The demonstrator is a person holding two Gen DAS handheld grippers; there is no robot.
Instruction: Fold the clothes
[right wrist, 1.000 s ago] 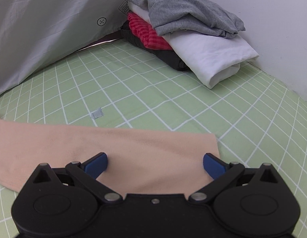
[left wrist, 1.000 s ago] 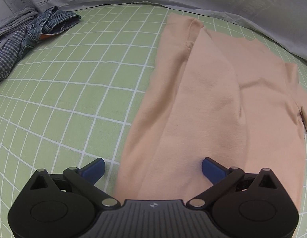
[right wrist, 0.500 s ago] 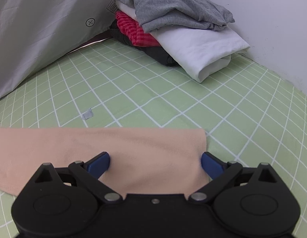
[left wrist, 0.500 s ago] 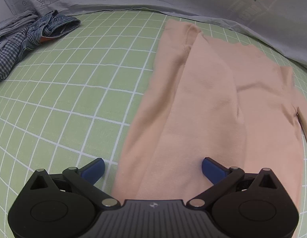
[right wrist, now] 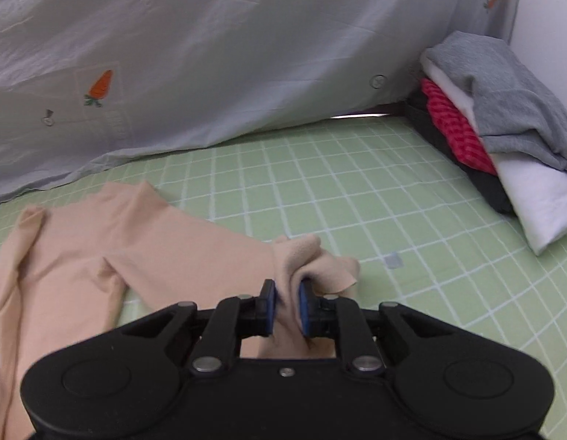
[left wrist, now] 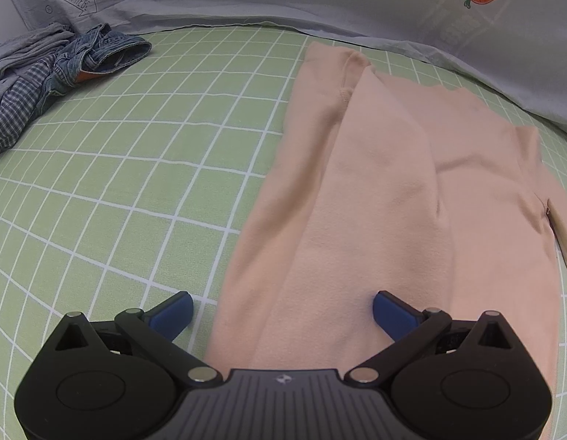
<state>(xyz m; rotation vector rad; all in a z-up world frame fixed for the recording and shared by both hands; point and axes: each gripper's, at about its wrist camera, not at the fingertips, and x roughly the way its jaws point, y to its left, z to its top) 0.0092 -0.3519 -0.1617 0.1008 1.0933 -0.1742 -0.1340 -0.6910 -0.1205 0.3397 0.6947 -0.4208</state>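
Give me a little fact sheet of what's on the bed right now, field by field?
surface: green checked sheet
garment being folded: peach long-sleeved top, spread flat
right gripper: jaws closing, pinching the top's bunched sleeve end
left gripper: open, over the top's near edge, holding nothing
folded stack: grey, white, red, black, by the wall
unfolded pile: denim and checked cloth
backdrop: grey carrot-print sheet

Soft matt peach knit garment point(left wrist: 393, 183)

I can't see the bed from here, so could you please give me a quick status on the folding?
Right gripper closing, sleeve end of peach knit top bunched between fingers. Left gripper open over its hem. Nothing in the way.
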